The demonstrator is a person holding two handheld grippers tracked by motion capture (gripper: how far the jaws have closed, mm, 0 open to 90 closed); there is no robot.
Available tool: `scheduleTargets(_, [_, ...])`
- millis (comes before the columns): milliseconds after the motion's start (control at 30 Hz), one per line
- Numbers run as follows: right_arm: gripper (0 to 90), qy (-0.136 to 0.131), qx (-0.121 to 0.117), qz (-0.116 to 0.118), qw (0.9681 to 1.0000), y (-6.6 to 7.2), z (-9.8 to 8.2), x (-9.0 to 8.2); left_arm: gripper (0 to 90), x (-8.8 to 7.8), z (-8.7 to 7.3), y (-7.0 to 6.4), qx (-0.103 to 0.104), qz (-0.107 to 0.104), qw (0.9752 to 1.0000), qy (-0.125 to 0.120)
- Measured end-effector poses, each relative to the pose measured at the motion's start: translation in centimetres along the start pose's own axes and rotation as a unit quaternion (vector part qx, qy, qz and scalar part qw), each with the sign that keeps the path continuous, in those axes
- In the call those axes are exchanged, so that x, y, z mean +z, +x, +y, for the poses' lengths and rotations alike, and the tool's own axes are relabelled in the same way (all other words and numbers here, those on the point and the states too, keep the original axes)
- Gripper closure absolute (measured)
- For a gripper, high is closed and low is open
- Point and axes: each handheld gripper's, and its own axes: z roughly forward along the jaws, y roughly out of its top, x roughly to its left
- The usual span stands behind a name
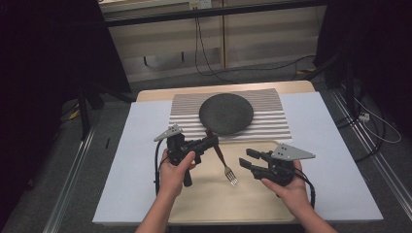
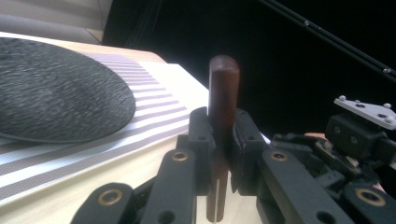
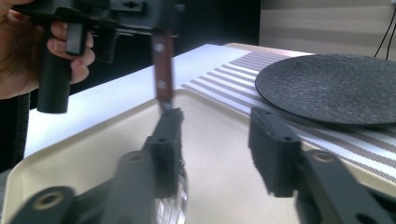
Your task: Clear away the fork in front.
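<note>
A fork (image 1: 224, 165) with a brown wooden handle (image 2: 223, 93) and metal tines hangs slanted over the beige tray (image 1: 209, 199), tines down. My left gripper (image 1: 212, 141) is shut on the upper handle, whose tip sticks out past the pads (image 2: 201, 135). My right gripper (image 1: 245, 158) stands open just right of the tines, with nothing between its pads. In the right gripper view the handle (image 3: 163, 74) drops from the left gripper (image 3: 154, 14) behind the right gripper's (image 3: 217, 140) left finger (image 3: 164, 140). Whether the tines touch the tray I cannot tell.
A dark round plate (image 1: 226, 113) lies on a striped placemat (image 1: 272, 121) beyond the tray. A white sheet (image 1: 126, 160) covers the table to both sides. Cables trail on the floor behind the table.
</note>
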Motion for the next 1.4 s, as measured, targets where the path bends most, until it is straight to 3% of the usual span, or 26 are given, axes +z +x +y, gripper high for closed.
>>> scheduleTargets(233, [36.3,0.002,0.004,-0.03,0.9995,-0.9,-0.3,-0.8,80.8,-1.9,0.5,0.6,0.006,0.008,0.9996,0.025])
scheduleTargets(333, [30.8,0.006,-0.007,-0.04,0.9992,-1.2,-0.4,-1.1,80.8,-2.7,0.7,1.0,0.007,0.012,0.9993,0.036])
scheduleTargets(567, [21.5,0.006,-0.004,-0.054,0.9985,-2.0,-0.5,-1.9,80.8,-4.6,0.8,2.0,-0.008,0.016,0.9985,0.051])
scheduleTargets(800, [18.0,0.011,-0.008,-0.062,0.998,-2.4,-0.7,-3.0,80.8,-6.3,0.7,2.7,-0.011,0.03,0.9974,0.065])
scheduleTargets(1000, [16.9,0.016,-0.013,-0.071,0.9973,-2.7,-1.1,-4.0,80.8,-7.1,0.5,3.6,-0.03,0.029,0.9961,0.078])
scheduleTargets(1067, [16.5,0.012,-0.008,-0.074,0.9971,-2.9,-1.1,-4.4,80.6,-7.0,0.4,3.7,-0.032,0.038,0.9958,0.078])
scheduleTargets(1233, [15.5,0.006,0.002,-0.088,0.9961,-3.7,-1.6,-5.2,77.4,-6.1,0.0,4.4,-0.005,0.074,0.9937,0.084])
scheduleTargets(1400, [14.9,-0.001,0.004,-0.096,0.9954,-4.0,-1.7,-5.9,73.4,-5.4,-0.6,4.9,0.017,0.099,0.9899,0.1])
